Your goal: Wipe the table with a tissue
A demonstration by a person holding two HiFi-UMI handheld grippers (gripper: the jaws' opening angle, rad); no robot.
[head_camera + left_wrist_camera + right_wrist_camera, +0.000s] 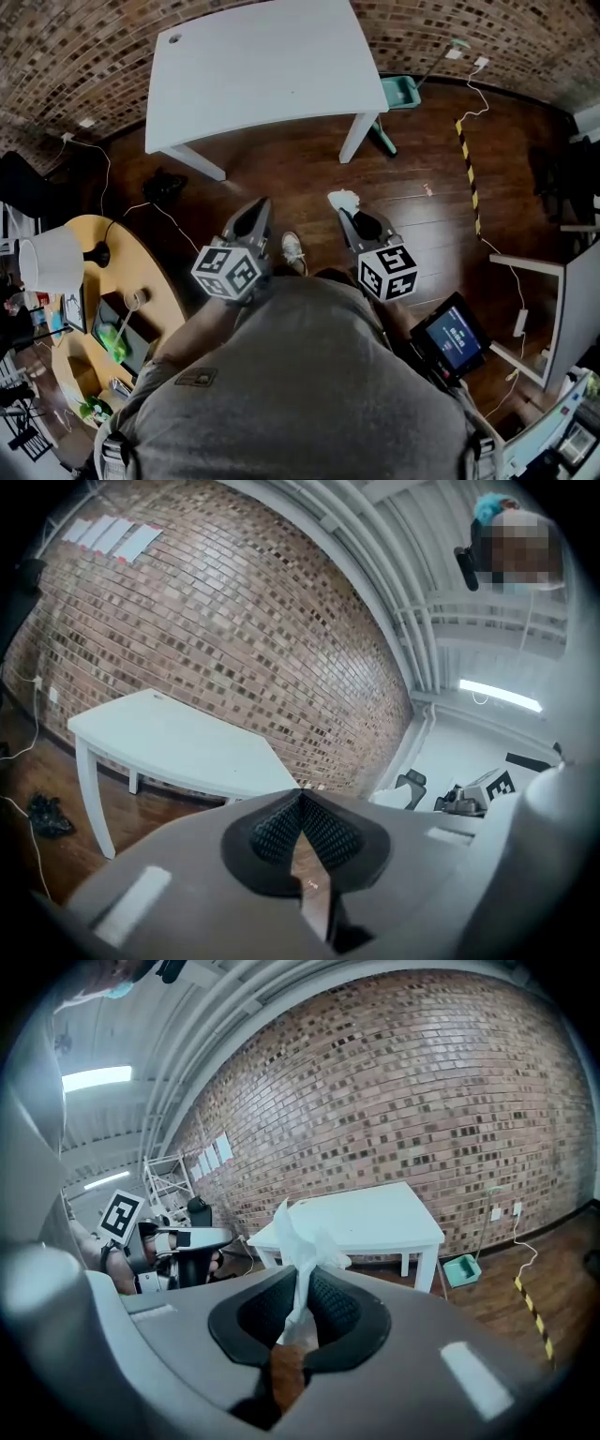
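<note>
White tissue (302, 1232) pinched upright in right gripper (302, 1283), jaws clamped on it. Left gripper (301, 801): jaws pressed together, nothing between. Both over wood floor (422, 155), well apart from table (262, 66).

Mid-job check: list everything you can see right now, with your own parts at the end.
table: one, white, ahead by the brick wall
tissue: one, white, pinched in the right tongs
dustpan: one, teal, on the floor by the table's right leg
striped tape: one strip, yellow and black, on the floor at right
round table: one, wooden, at left
lamp: one, white shade, on the round table
screen: one, black with blue display, lower right
shoe: one, white, between the tongs
left tongs: grey, shut, empty
right tongs: grey, shut on the tissue
</note>
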